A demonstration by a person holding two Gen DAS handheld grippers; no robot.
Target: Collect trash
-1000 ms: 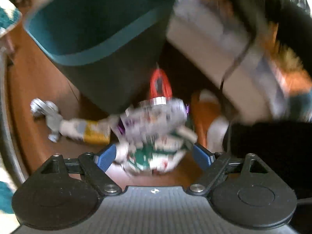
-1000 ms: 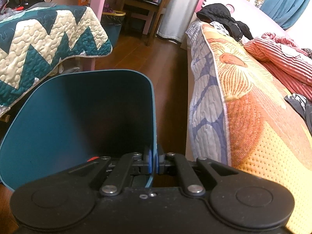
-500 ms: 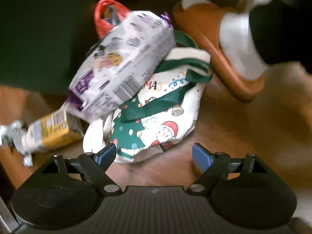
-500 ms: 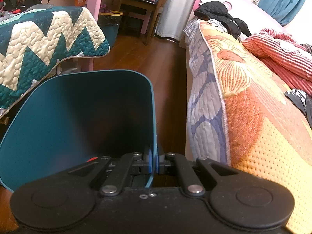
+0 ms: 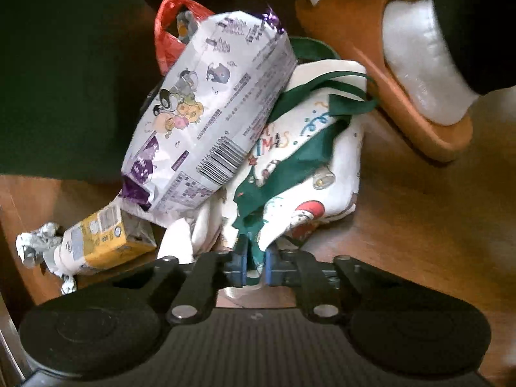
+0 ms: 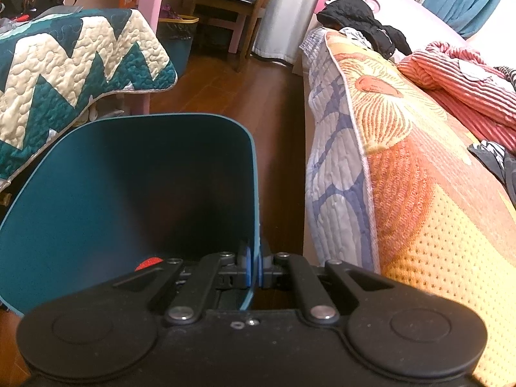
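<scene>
Left claw (image 5: 253, 262) is closing, pads pinching the crumpled Christmas bag (image 5: 300, 167) on the wood floor — one glossy snack pack (image 5: 206, 122) leans on it, one yellow carton (image 5: 96, 242) beside. Only the right view shows the right claw (image 6: 253, 269) clamped on the smooth teal bin (image 6: 135, 174) rim.

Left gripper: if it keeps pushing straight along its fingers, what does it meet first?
The left gripper is closing on the white-and-green Christmas bag, fabric already between its pads, so that bag comes first. Pointing steeply down, it would probably press the bag into the wooden floor; the purple snack bag sits left of the line.
</scene>
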